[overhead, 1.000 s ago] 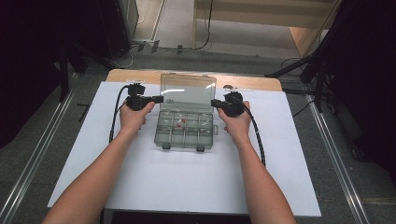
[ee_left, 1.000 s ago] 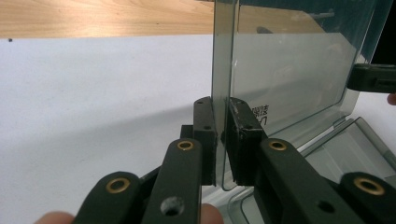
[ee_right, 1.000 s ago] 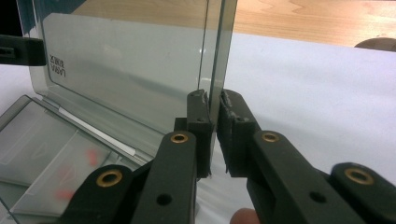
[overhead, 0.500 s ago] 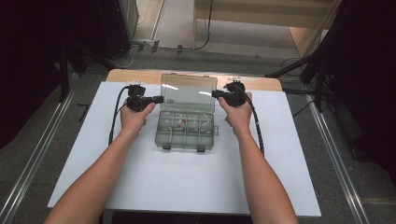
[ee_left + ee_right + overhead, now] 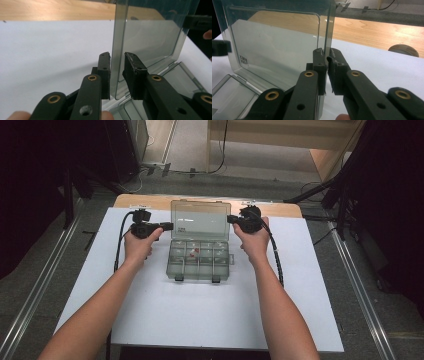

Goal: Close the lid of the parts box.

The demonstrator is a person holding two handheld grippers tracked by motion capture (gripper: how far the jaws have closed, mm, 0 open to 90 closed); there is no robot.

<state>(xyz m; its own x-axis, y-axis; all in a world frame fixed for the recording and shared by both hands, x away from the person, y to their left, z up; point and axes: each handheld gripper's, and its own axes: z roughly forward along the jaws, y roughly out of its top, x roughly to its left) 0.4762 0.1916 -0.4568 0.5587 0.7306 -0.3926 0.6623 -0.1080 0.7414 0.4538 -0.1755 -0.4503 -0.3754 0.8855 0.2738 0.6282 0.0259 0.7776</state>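
A clear plastic compartment box point(image 5: 200, 265) lies on the white table top point(image 5: 150, 320), its lid point(image 5: 200, 220) raised upright at the far side. Small red bits point(image 5: 195, 251) lie in one compartment. My left gripper point(image 5: 170, 226) is at the lid's left edge. In the left gripper view its jaws point(image 5: 117, 62) straddle the lid point(image 5: 150, 42); they have just been opening and stand slightly apart from the edge. My right gripper point(image 5: 231, 219) is at the lid's right edge. In the right gripper view it point(image 5: 326, 56) is shut on the lid point(image 5: 274, 42).
A bare wooden strip point(image 5: 150, 200) runs along the table's far edge. Black cables point(image 5: 275, 255) trail from both grippers over the white top. A round dark object point(image 5: 403, 50) sits on the wood beyond the right gripper. Metal rails point(image 5: 30, 305) flank the table on the floor.
The right gripper has moved a little up along the lid's right edge, and the lid stands slightly more upright. The left hand has stayed where it was.
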